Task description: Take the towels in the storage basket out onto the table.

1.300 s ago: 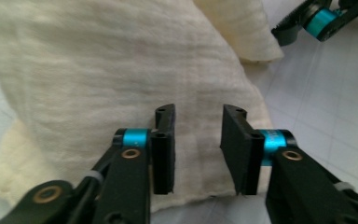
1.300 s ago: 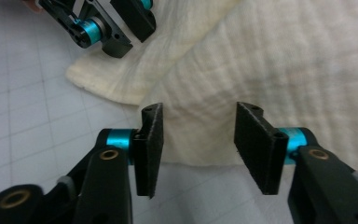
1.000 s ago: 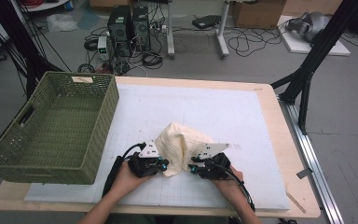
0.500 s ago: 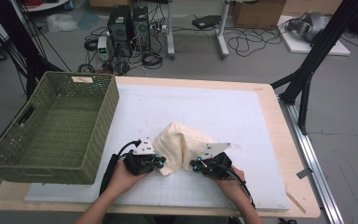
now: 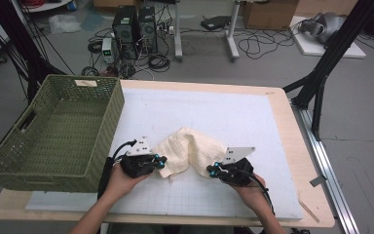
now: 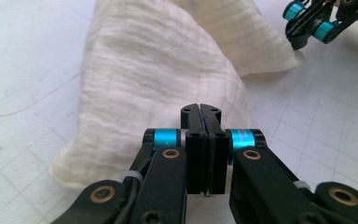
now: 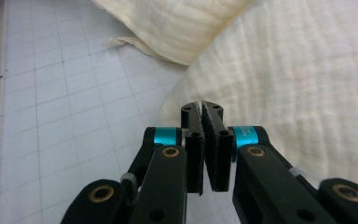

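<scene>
cream cloth (image 5: 189,152) arches left-right at lower centre, each end pinched by clenched left gripper (image 5: 159,163) and right gripper (image 5: 213,170); bare surface (image 5: 214,109) above.

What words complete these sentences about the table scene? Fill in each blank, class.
1. The cream cloth lies on the white ____.
2. The green basket stands to the ____ of the cloth in the high view.
3. The left gripper has its jaws ____.
4. The cloth lies ____ the left gripper and the right gripper.

Missing words: mat; left; shut; between
</scene>
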`<state>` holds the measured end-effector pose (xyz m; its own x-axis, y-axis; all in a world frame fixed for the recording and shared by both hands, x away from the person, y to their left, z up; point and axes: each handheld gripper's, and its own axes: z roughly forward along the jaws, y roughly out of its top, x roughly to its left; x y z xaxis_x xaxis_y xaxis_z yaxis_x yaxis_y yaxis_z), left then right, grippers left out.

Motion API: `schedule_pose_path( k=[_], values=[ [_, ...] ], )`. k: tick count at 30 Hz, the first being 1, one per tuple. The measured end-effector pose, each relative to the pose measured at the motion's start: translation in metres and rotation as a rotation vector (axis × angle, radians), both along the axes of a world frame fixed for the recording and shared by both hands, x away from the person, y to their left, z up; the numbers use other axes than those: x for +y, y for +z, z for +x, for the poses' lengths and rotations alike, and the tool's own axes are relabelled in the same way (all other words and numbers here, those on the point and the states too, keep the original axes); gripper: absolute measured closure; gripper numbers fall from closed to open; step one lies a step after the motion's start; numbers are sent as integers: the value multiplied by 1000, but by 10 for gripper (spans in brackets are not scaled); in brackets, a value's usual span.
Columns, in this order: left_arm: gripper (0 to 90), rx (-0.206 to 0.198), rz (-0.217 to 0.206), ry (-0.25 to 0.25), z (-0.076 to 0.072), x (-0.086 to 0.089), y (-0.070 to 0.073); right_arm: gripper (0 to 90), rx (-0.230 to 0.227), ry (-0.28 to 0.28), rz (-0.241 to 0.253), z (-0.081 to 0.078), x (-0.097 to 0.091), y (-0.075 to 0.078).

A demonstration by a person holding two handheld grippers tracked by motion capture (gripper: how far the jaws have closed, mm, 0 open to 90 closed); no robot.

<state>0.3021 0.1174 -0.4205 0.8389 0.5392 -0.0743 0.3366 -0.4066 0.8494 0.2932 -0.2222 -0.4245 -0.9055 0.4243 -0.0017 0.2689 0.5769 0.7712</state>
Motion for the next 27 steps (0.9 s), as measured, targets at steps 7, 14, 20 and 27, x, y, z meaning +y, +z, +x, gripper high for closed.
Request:
schedule_pose_path(
  k=[7, 14, 20, 27],
  values=[
    [885, -11, -24, 20, -1, 11, 6, 877, -13, -7, 31, -5, -12, 6],
    [885, -26, -47, 38, -4, 17, 13, 877, -28, -14, 46, -9, -23, 13],
    [885, -24, -50, 39, -7, 20, 13, 877, -26, -7, 42, -14, -26, 13],
    [885, -27, -51, 35, -12, 22, 14, 877, -31, -3, 49, -18, -28, 13]
  ],
)
